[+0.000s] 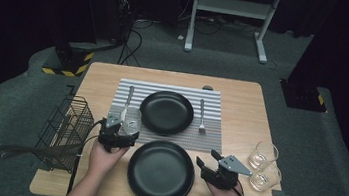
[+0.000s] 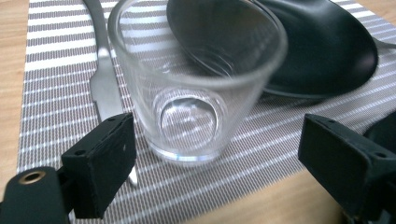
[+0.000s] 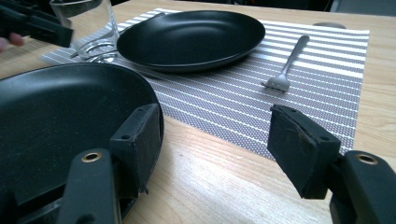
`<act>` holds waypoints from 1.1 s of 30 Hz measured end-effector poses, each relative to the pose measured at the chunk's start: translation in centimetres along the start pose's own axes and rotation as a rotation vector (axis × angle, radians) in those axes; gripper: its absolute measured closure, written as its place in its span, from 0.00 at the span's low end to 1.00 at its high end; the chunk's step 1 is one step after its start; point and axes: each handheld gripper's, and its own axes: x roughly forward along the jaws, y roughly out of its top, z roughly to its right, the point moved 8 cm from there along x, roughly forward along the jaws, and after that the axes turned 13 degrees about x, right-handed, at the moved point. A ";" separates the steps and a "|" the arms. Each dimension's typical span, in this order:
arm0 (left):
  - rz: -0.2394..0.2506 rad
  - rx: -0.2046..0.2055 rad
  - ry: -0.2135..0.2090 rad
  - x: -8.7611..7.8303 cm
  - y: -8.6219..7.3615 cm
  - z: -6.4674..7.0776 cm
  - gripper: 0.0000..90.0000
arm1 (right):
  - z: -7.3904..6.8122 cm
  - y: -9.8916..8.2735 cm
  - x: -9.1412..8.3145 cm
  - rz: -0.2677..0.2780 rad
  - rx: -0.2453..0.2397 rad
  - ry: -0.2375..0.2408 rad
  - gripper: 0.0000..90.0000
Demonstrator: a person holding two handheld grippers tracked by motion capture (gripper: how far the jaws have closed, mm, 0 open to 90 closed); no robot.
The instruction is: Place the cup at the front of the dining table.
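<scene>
Item in hand: a clear drinking glass [image 2: 198, 88], upright on the striped placemat [image 2: 60, 70], at about 9 o'clock of the far black plate [image 1: 166, 112].
Left gripper [image 1: 119, 132]: jaws apart on either side of the glass base, pads not pressing it.
Right gripper [image 1: 215, 169]: jaws apart, nothing between them, at 3 o'clock of the near plate [image 1: 160, 173].
Handling: judged light, rigid, smooth and breakable; likely slippery under hard pads.
Grip point: the lower wall above the thick base, squeezed gently.
Left gripper view: shows the gap between pads and glass, and a knife [image 2: 105, 88] just beside the glass.
High view: shows the desk [image 1: 243, 94], a wire basket [image 1: 65, 130] at 9 o'clock and two spare glasses [image 1: 264, 164] at 3 o'clock.
Right gripper view: shows the fork [image 3: 285, 65].
</scene>
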 end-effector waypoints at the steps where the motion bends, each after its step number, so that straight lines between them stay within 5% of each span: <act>1: 0.009 0.005 -0.002 -0.4 -0.1 0.2 0.15 | 0.1 0.0 0.0 -0.004 0.003 -0.006 0.40; 10: 0.000 0.024 -0.016 -2.9 -2.6 1.8 0.25 | 0.9 -0.5 0.1 -0.063 0.005 -0.090 0.49; 19: -0.108 0.078 0.030 -3.4 -6.0 1.5 0.31 | 1.6 -1.6 0.9 -0.173 0.010 -0.193 0.50; 25: -0.119 0.109 0.000 -3.0 -6.0 2.1 0.28 | 1.6 -2.5 1.7 -0.283 -0.019 -0.237 0.46; 28: -0.113 0.106 0.001 -3.0 -6.0 2.2 0.29 | 1.5 -2.4 2.0 -0.283 -0.013 -0.214 0.51; 33: -0.109 0.108 0.003 -3.1 -6.1 2.2 0.30 | 1.2 -2.5 2.0 -0.277 -0.021 -0.249 0.47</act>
